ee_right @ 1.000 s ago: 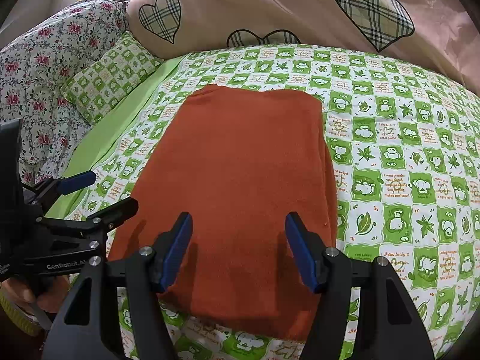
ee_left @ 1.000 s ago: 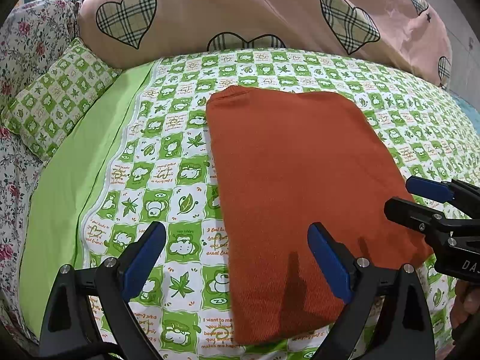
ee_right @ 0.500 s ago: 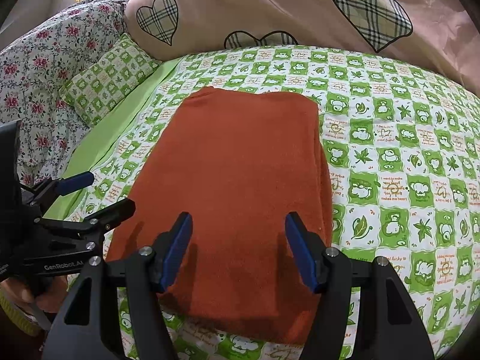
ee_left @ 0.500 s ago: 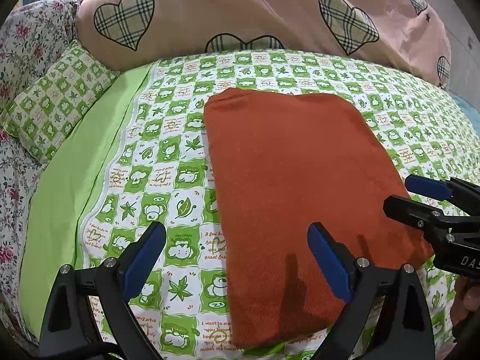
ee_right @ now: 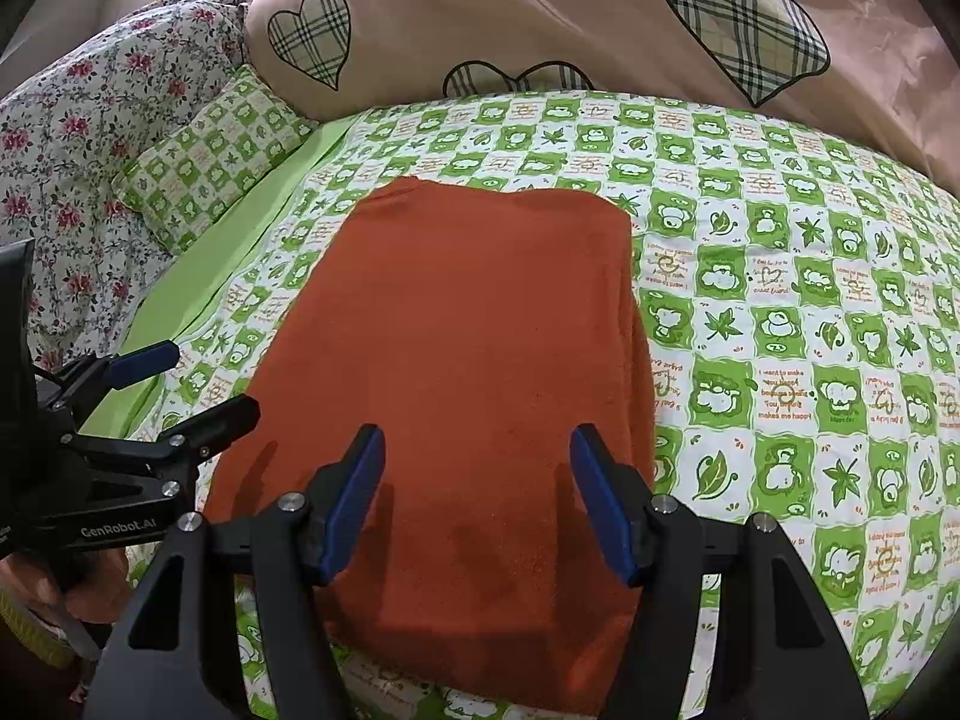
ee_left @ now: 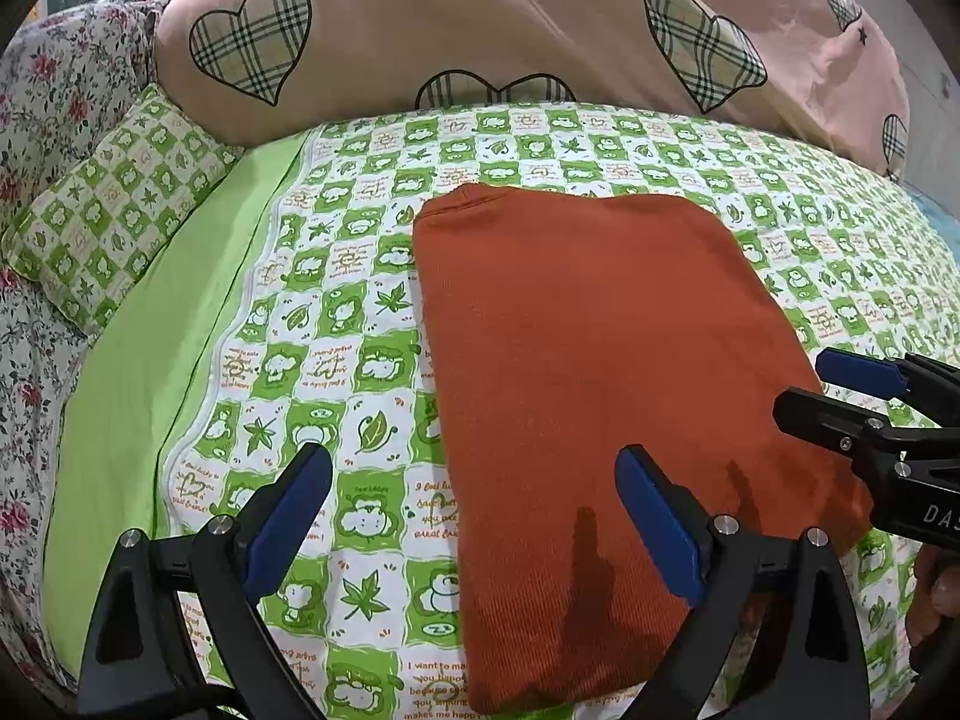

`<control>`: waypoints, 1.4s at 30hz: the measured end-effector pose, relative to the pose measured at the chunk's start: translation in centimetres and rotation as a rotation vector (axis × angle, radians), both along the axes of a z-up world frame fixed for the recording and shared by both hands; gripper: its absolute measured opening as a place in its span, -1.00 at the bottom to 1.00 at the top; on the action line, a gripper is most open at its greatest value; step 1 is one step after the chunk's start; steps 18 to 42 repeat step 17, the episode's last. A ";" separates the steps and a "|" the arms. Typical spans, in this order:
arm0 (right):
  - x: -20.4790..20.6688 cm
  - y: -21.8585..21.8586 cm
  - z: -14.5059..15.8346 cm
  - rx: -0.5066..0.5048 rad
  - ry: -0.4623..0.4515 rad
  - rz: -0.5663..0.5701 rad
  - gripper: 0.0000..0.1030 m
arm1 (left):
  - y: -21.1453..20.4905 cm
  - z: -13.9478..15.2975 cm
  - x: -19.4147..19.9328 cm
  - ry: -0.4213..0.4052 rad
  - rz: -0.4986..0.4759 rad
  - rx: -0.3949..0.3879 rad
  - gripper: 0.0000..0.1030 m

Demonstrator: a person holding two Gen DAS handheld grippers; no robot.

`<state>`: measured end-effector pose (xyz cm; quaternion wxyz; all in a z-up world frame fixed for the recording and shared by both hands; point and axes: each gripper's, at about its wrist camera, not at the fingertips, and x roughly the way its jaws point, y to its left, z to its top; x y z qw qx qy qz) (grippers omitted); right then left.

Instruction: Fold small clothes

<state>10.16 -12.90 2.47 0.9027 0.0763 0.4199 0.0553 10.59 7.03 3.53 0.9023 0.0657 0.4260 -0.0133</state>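
Garment lies folded on bed; left gripper and right gripper, jaws spread and empty, risk pinching only the top layer, unfolding it.

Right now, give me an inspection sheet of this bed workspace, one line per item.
Surface: green checked bedsheet, plain green strip on its left.
Job's things: orange garment lies flat, folded into a rectangle.
Clutter: nothing seen on the sheet besides the garment.
Grippers: left gripper open, empty, straddling the garment's left edge; right gripper open, empty, above its near end.
Cables: nothing seen.
Surroundings: pink heart-print duvet, green checked pillow, floral bedding.
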 end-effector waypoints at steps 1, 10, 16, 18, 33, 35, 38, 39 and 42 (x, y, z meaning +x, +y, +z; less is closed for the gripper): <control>0.1 0.0 0.0 0.000 0.000 0.000 0.26 | 0.0 0.0 0.1 0.000 0.000 0.001 0.86; 0.6 -0.8 -0.3 0.003 0.006 -0.008 0.26 | 0.4 -0.2 0.9 0.016 0.014 -0.011 0.86; 0.9 -1.1 -0.6 0.006 0.012 -0.012 0.26 | 0.3 -0.2 0.9 0.016 0.027 -0.001 0.86; 0.9 -1.1 -0.7 0.007 0.015 -0.010 0.26 | 0.3 -0.2 0.9 0.016 0.028 0.000 0.86; 0.9 -1.1 -0.7 0.007 0.015 -0.010 0.26 | 0.3 -0.2 0.9 0.016 0.028 0.000 0.86; 0.9 -1.1 -0.7 0.007 0.015 -0.010 0.26 | 0.3 -0.2 0.9 0.016 0.028 0.000 0.86; 0.9 -1.1 -0.7 0.007 0.015 -0.010 0.26 | 0.3 -0.2 0.9 0.016 0.028 0.000 0.86; 0.9 -1.1 -0.7 0.007 0.015 -0.010 0.26 | 0.3 -0.2 0.9 0.016 0.028 0.000 0.86; 0.9 -1.1 -0.7 0.007 0.015 -0.010 0.26 | 0.3 -0.2 0.9 0.016 0.028 0.000 0.86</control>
